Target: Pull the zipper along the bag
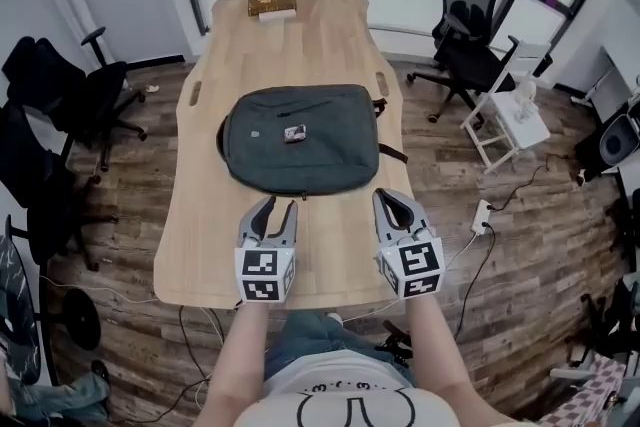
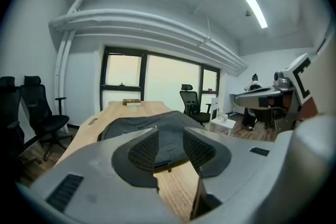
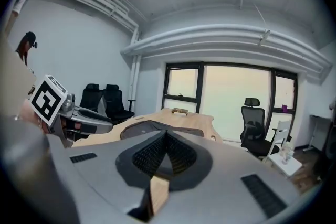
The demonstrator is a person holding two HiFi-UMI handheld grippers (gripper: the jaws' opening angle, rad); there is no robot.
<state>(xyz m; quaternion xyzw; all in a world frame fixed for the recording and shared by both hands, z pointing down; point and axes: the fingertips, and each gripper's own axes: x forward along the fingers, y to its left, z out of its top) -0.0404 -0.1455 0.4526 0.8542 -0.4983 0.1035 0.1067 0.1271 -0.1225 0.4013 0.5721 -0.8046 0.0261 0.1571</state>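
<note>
I see the bag (image 1: 300,138) flat on the surface (image 1: 330,35), contents hidden. Just short of it, my left gripper (image 1: 279,207) holds its fingers (image 2: 144,149) apart, my right gripper (image 1: 384,198) has them closed, both empty. A box (image 1: 271,2) sits at the far edge.

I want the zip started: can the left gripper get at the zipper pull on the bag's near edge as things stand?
Probably yes. The left gripper is open and empty, pointed at the zipper pull, with only bare table between them. It hasn't reached the bag yet.
</note>
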